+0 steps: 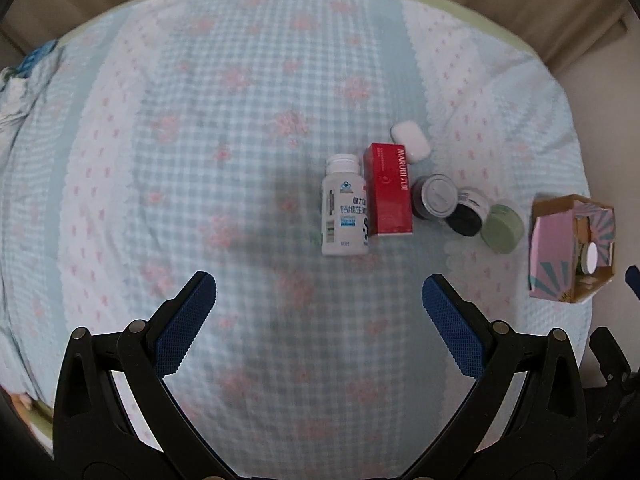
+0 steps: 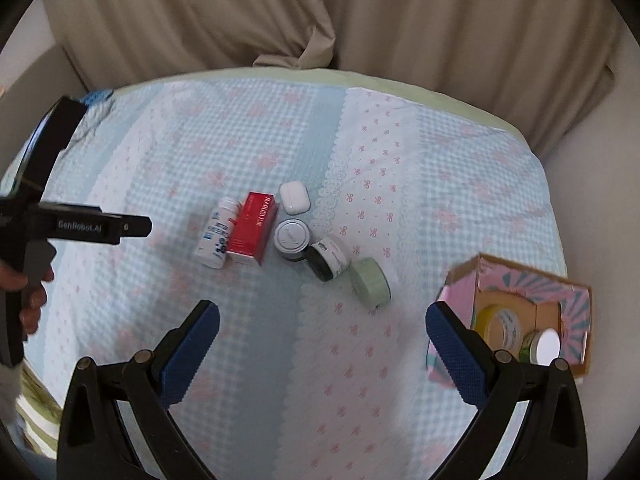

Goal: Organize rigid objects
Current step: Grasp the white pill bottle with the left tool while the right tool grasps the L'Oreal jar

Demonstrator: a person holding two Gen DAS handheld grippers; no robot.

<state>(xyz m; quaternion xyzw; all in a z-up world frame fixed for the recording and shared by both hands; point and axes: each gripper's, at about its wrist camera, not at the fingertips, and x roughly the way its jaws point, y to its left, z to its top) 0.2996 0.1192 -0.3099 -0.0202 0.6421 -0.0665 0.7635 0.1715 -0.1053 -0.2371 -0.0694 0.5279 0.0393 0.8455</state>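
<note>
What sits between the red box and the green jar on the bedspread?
Two jars lie between the red box and the green jar: a dark jar with a silver lid, then a tipped black-lidded jar. Both wrist views show it.

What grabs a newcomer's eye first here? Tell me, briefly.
The red rectangular carton lies mid-bed on the blue checked quilt, beside a white plastic pill bottle. Right of them, a pink patterned cardboard box stands open with jars inside. Both grippers are open and hold nothing.

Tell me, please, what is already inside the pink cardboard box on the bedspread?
The pink cardboard box is open and holds a yellow-lidded jar and a white-lidded jar. The right gripper finger and the box walls hide whatever lies lower.
</note>
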